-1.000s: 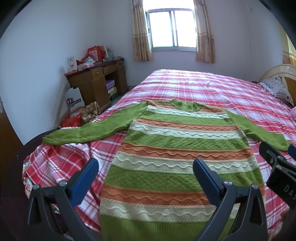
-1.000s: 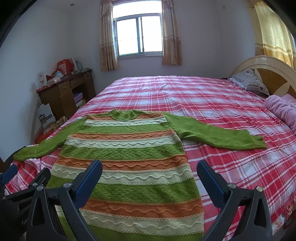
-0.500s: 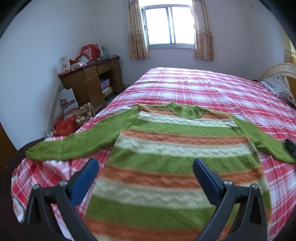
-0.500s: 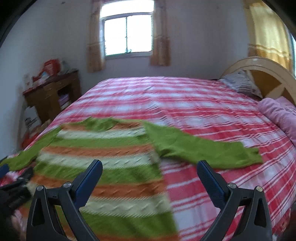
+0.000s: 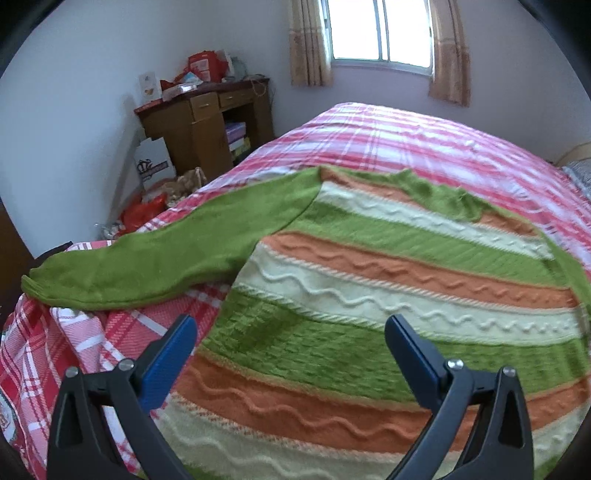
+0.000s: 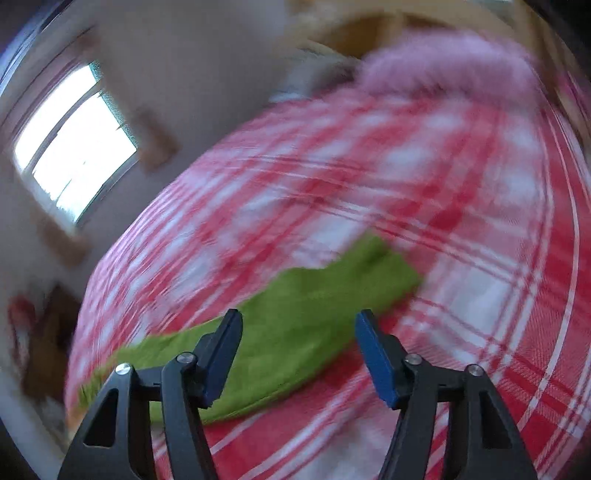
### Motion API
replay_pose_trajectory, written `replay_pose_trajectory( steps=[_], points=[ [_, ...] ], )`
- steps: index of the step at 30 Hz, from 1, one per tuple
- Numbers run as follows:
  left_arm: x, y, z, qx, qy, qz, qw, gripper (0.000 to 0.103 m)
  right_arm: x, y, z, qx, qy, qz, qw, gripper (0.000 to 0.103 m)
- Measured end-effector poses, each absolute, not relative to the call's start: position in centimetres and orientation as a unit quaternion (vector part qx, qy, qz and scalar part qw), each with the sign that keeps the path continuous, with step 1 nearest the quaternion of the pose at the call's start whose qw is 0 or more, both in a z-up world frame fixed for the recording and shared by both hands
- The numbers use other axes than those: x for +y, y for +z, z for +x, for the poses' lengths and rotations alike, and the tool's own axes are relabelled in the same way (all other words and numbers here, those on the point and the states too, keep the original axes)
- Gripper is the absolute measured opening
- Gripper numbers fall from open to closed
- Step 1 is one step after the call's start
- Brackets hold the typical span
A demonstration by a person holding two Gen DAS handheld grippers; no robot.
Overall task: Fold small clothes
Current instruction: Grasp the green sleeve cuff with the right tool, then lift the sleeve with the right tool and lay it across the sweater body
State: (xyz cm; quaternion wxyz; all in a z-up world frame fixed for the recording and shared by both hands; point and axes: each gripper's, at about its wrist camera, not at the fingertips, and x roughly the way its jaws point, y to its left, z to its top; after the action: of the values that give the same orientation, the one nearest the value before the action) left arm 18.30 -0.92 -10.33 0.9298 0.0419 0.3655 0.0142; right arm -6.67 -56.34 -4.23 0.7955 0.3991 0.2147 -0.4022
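A knitted sweater (image 5: pixel 388 280) with green, orange and cream stripes lies flat on the red plaid bed (image 5: pixel 406 133). Its green left sleeve (image 5: pixel 155 258) stretches to the bed's left edge. My left gripper (image 5: pixel 291 336) hovers open above the sweater's lower left body, nothing between its blue pads. In the blurred, tilted right wrist view the green right sleeve (image 6: pixel 288 332) lies on the plaid cover (image 6: pixel 461 295). My right gripper (image 6: pixel 297 328) hangs over that sleeve, its jaws closing, with a gap still showing and the pads not pressing cloth.
A wooden desk (image 5: pixel 207 122) with boxes on top stands by the left wall, with bags (image 5: pixel 155 166) on the floor beside it. A window (image 5: pixel 380 29) with curtains is behind the bed. A pink blanket (image 6: pixel 443 62) lies by the headboard.
My left gripper moved lower and left, nearer the sweater's left sleeve. My right gripper swung right over the right sleeve, rolled so the room tilts, and its jaws narrowed.
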Motion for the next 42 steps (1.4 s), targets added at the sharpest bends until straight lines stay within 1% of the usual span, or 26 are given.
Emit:
replay_pose_trajectory(
  steps=[1,2,3,5,8,10,14,15,17,19,20,22,25,31,36,40,42],
  points=[
    [-0.9,-10.6,18.5,0.366,0.017,0.042,0.929,0.103,-57.6,-5.2,-7.4,0.214,-0.401,0.423,0.784,0.049],
    [-0.9,-11.1,18.6,0.369,0.021,0.041,0.928,0.103,-58.5,-6.1,-7.8,0.216,-0.404,0.441,0.772,0.045],
    [-0.9,-11.5,18.9,0.374,0.021,0.038,0.926,0.103,-59.5,-7.1,-8.3,0.217,-0.408,0.46,0.758,0.045],
    [-1.0,-12.2,19.1,0.385,0.019,0.035,0.922,0.103,-60.2,-7.6,-8.4,0.213,-0.401,0.466,0.759,0.043],
    [-0.7,-12.1,19.0,0.381,0.014,0.027,0.924,0.103,-60.5,-6.8,-6.9,0.225,-0.398,0.441,0.772,0.043],
    [-0.6,-12.2,18.9,0.381,0.012,0.025,0.924,0.103,-61.3,-7.0,-6.2,0.226,-0.386,0.45,0.773,0.043],
    [-0.4,-12.3,18.8,0.376,0.007,0.023,0.926,0.103,-62.9,-8.6,-6.9,0.168,-0.344,0.518,0.765,0.043],
    [-0.4,-12.3,18.9,0.374,0.007,0.022,0.927,0.103,-62.9,-8.9,-7.3,0.158,-0.338,0.527,0.763,0.042],
    [-0.3,-12.3,19.0,0.372,0.006,0.02,0.928,0.103,-63.1,-8.9,-7.2,0.17,-0.344,0.513,0.768,0.025],
    [-0.3,-12.3,19.0,0.372,0.005,0.02,0.928,0.103,-62.9,-8.8,-7.3,0.186,-0.348,0.498,0.772,0.011],
    [-0.3,-12.3,19.0,0.372,0.005,0.02,0.928,0.103,-62.9,-8.9,-7.5,0.187,-0.342,0.502,0.772,0.009],
    [-0.4,-12.3,19.0,0.372,0.005,0.019,0.928,0.103,-62.9,-8.7,-8.3,0.178,-0.329,0.516,0.771,0.008],
    [-0.4,-12.3,19.0,0.371,0.004,0.019,0.928,0.103,-61.8,-6.8,-8.6,0.178,-0.332,0.492,0.785,0.008],
    [-0.4,-12.3,18.9,0.371,0.004,0.019,0.928,0.103,-55.8,0.0,-5.4,0.17,-0.279,0.43,0.842,0.008],
    [-0.4,-12.1,18.9,0.372,-0.004,0.017,0.928,0.103,-47.3,4.5,1.0,0.195,-0.171,0.382,0.887,0.008],
    [0.1,-11.0,18.5,0.377,-0.017,0.021,0.926,0.103,-39.1,5.7,7.8,0.223,-0.071,0.355,0.905,0.008],
    [1.3,-10.2,17.8,0.358,-0.007,0.02,0.933,0.103,-35.8,5.6,10.7,0.237,-0.042,0.339,0.909,0.008]
  ],
)
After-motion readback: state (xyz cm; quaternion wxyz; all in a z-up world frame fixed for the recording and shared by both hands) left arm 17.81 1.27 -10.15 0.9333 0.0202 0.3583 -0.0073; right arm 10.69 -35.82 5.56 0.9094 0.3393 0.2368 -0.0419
